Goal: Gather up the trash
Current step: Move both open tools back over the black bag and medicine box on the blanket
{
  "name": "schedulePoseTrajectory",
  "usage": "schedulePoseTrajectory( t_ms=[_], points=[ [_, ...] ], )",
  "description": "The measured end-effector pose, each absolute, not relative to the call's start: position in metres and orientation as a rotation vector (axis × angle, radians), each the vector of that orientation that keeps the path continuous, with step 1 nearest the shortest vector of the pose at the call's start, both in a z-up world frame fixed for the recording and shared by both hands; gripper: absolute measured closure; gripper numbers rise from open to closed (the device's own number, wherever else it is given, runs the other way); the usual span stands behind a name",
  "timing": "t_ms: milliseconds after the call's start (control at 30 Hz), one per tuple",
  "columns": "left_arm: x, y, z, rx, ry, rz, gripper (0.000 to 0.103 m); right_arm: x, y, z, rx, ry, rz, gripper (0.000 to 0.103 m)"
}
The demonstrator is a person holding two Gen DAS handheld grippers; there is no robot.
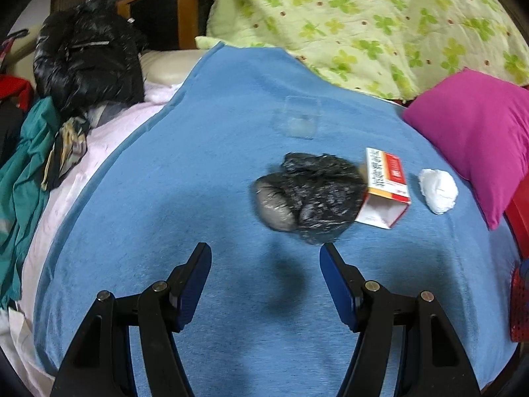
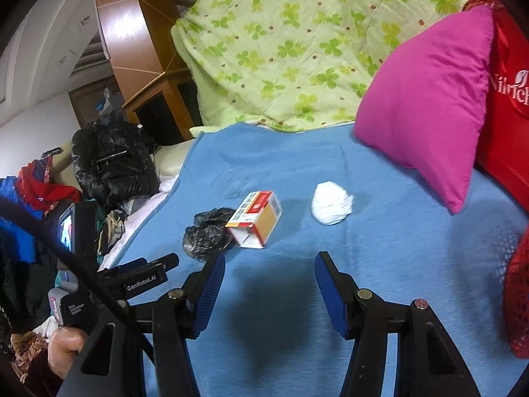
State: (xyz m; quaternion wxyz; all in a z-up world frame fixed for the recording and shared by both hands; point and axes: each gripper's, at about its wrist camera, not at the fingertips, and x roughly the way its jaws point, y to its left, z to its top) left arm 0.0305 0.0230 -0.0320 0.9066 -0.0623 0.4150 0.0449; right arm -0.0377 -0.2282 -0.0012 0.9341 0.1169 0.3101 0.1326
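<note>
Blue blanket [image 1: 165, 198] covers bed, green clover quilt [image 1: 363, 16] at 12 o'clock, magenta pillow [image 1: 479, 132] at 2. Crumpled black bag [image 1: 314, 195] sits dead ahead of your left gripper [image 1: 265, 251], 12 o'clock, just beyond tips, nearest. Box [image 2: 256, 223] touches bag, long axis toward 1. White wad [image 2: 331, 206] at 12 of right gripper [image 2: 269, 261]. Both jaws part open, empty.

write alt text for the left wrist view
The left gripper, fingers apart and empty, points at a crumpled black plastic bag on a blue blanket. Right of the bag lie an open red-and-white carton and a white paper wad, with a magenta pillow beyond.
</note>
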Motion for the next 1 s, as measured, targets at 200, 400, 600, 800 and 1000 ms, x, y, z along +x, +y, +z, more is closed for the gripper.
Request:
schedulePoseTrajectory(
  t_ms=[200,400,600,800,1000],
  points=[
    [0.030,0.025,-0.032,-0.136,0.862,0.100,0.034,-0.032,-0.211,-0.008,0.228,0.657,0.296,0.043],
    [0.030,0.029,-0.030,-0.150,0.862,0.103,0.034,-0.026,-0.201,-0.018,0.220,0.686,0.289,0.043],
    [0.028,0.038,-0.028,-0.176,0.860,0.107,0.034,-0.022,-0.191,-0.026,0.207,0.706,0.276,0.043],
    [0.026,0.046,-0.026,-0.201,0.859,0.111,0.034,-0.018,-0.183,-0.034,0.200,0.724,0.260,0.043],
    [0.024,0.052,-0.026,-0.216,0.862,0.114,0.034,-0.016,-0.173,-0.040,0.185,0.735,0.254,0.043]
  ],
)
